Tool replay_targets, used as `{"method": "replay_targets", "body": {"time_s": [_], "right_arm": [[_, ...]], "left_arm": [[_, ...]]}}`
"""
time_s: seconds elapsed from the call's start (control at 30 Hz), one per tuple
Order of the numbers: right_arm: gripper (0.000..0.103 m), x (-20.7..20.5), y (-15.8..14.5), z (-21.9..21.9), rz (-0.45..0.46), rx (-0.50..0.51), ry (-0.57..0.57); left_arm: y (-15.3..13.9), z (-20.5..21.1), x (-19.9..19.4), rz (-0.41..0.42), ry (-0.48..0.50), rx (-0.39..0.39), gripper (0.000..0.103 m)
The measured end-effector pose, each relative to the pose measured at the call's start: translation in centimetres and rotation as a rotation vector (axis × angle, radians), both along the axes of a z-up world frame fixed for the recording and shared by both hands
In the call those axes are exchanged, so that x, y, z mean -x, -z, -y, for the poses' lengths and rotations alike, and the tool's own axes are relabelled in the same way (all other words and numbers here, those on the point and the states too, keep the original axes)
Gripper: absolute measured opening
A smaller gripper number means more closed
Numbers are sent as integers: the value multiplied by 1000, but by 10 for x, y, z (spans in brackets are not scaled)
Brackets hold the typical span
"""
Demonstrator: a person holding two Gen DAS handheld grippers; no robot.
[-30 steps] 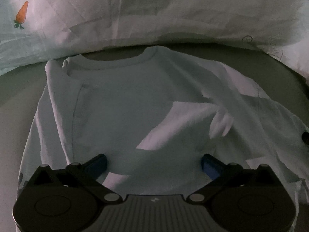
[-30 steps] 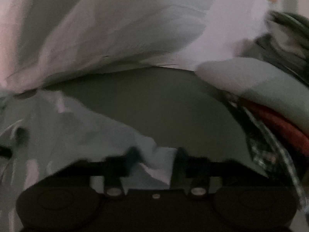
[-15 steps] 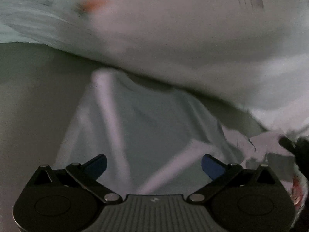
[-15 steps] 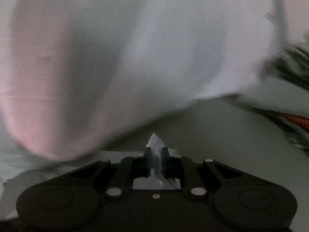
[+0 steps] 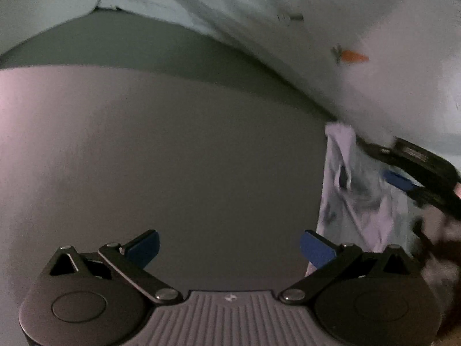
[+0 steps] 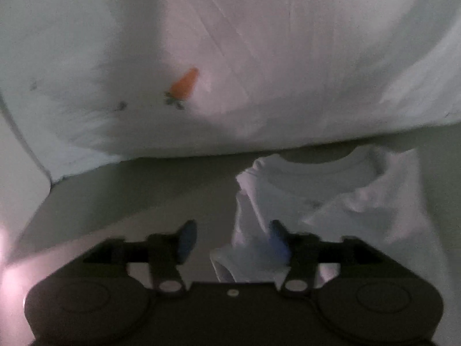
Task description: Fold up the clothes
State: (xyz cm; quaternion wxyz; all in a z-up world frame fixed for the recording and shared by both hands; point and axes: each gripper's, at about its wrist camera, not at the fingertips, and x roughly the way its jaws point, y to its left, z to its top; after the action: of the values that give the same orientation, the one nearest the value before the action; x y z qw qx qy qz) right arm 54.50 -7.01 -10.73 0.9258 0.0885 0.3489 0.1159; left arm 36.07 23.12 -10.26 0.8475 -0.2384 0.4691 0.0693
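A white T-shirt (image 6: 340,201) lies on the grey bed surface (image 6: 173,184), its collar toward the duvet. My right gripper (image 6: 232,239) hangs over the shirt's left edge. Its jaws are opening, and a loose fold of the shirt rests against the right blue pad (image 6: 278,239) without being pinched. In the left wrist view the shirt (image 5: 348,196) is a narrow bundle at the far right, with a blue pad (image 5: 400,180) of the right gripper over it. My left gripper (image 5: 230,248) is open and empty above the bare surface (image 5: 187,158).
A pale duvet with a carrot print (image 6: 184,86) is heaped along the far side, right behind the shirt's collar. In the left wrist view the same duvet (image 5: 351,57) crosses the top and right. A hand shows blurred at that view's right edge.
The right gripper, shut on a fold of shirt half a second ago, now has its jaws apart. Both grippers swept left; the shirt slid from the middle of the left view to its right edge.
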Motion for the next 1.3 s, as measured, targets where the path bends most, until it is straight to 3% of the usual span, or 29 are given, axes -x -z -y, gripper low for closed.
{"method": "replay_targets", "body": {"time_s": [0.03,0.1,0.2,0.27,0.33,0.5,0.63,0.73,0.83,0.87,0.93,1.0,1.1,1.13,1.2,1.3], "right_arm": [[75,21,-5,7,27,29,-10],[75,70,-8,37,38,89,2],[75,153,-2,86,-4,231,62],[68,211,6,115,-75,314,108],[60,266,15,136,-143,350,159],[57,364,28,150,-238,355,207],[60,397,41,151,-240,364,255],[68,405,45,175,-203,296,332],[71,407,43,207,-178,165,407],[79,405,43,212,-157,154,411],[84,402,47,221,-136,124,396],[72,401,64,232,-179,34,371],[12,409,62,241,-156,-110,374],[4,415,55,240,-126,-141,353],[5,427,29,217,-49,-123,220],[4,449,3,149,48,84,-106]], "left_arm": [[2,5,3,-8,32,6,103],[7,19,10,-17,101,21,103],[12,45,23,-25,223,41,103],[15,66,30,-30,313,38,103],[17,90,41,-35,420,19,103],[28,134,82,-75,613,-3,103],[30,153,113,-96,649,-1,103],[25,160,138,-100,634,-5,103],[15,163,159,-77,635,-31,103],[12,164,166,-69,638,-39,103],[11,164,177,-74,633,-62,103],[8,161,186,-74,607,-62,103],[3,155,199,-72,552,-49,103],[1,154,205,-60,528,-64,103],[-6,153,215,-20,492,-110,103],[-14,145,232,3,441,-145,103]]}}
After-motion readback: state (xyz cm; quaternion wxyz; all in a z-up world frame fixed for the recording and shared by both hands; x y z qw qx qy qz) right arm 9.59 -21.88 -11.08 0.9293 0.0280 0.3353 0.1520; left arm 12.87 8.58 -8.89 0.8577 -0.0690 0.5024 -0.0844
